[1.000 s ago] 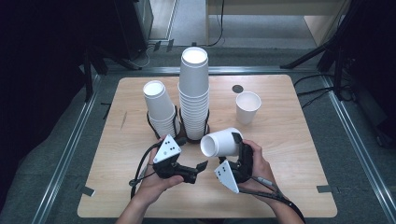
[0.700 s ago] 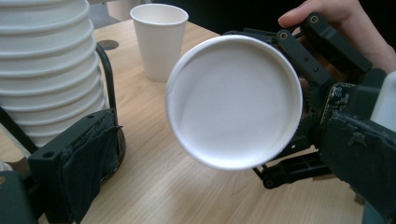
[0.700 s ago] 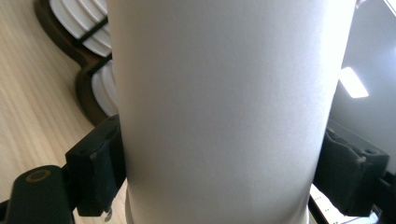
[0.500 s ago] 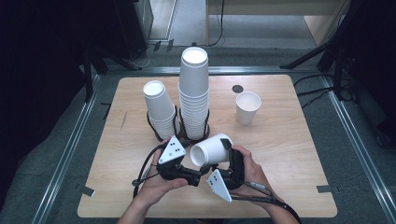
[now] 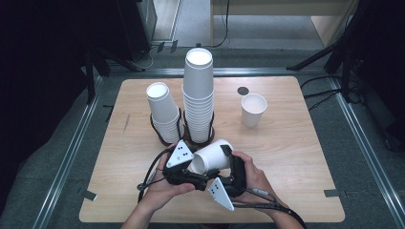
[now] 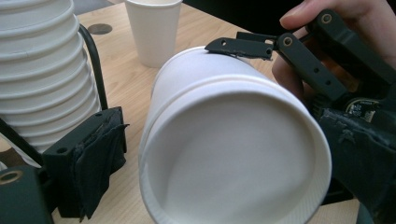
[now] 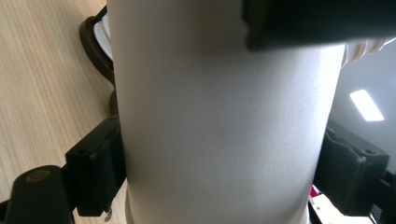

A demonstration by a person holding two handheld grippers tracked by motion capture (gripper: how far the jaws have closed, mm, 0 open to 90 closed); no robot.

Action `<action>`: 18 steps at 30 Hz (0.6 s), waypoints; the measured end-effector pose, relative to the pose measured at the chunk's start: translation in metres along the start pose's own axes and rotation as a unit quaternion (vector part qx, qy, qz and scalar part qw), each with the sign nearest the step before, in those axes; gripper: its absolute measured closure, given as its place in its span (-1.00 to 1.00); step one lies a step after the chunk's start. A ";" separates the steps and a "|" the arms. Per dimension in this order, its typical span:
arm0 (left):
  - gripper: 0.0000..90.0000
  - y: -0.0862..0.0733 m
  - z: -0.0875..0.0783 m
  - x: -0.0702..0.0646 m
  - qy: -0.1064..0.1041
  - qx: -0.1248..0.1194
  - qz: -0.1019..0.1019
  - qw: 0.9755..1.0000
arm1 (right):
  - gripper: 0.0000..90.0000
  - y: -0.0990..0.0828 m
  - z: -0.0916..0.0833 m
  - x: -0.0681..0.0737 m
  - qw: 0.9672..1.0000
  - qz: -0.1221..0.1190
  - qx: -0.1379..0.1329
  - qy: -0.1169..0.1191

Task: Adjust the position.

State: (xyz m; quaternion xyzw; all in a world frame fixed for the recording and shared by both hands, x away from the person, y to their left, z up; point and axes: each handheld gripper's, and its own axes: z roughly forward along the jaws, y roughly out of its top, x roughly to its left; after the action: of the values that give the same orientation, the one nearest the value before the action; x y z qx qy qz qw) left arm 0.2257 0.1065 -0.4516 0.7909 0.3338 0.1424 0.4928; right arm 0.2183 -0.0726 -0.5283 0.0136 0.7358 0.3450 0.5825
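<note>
The right gripper is clamping a cup on its side, low over the table's near edge. The left gripper, jaws just narrowing around its rim, is not yet gripping. One cup is standing apart; both stacks are waiting.

The paper cup lying across the two claws is plain white inside and out, with no print on it. Both stacks of cups are the same white, and so is the single cup standing apart. The counter is pale wood with a fine grain and carries a small dark round spot. The left claw and right claw are matt black, each topped by a light grey three-cornered plate with dark dots. The stack holders are dark brown.
</note>
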 end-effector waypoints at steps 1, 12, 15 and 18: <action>-0.88 0.000 0.000 0.000 -0.001 0.001 -0.002 1.000 | -0.69 0.000 0.000 0.000 1.000 -0.001 0.000 0.001; -0.70 -0.001 0.004 0.000 0.010 0.018 -0.009 1.000 | -0.69 0.002 -0.001 0.002 1.000 -0.003 -0.003 0.004; -0.68 0.000 0.004 -0.001 0.013 0.019 -0.008 1.000 | -0.69 0.002 -0.001 0.002 1.000 -0.003 -0.003 0.004; -0.60 0.000 0.004 -0.002 0.014 0.018 -0.006 1.000 | -0.69 0.002 -0.001 0.002 1.000 -0.006 -0.004 0.005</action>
State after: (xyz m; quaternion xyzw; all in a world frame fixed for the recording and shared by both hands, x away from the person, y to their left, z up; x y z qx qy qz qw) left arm 0.2266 0.1028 -0.4536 0.7957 0.3476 0.1445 0.4744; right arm 0.2159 -0.0707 -0.5286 0.0045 0.7373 0.3446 0.5810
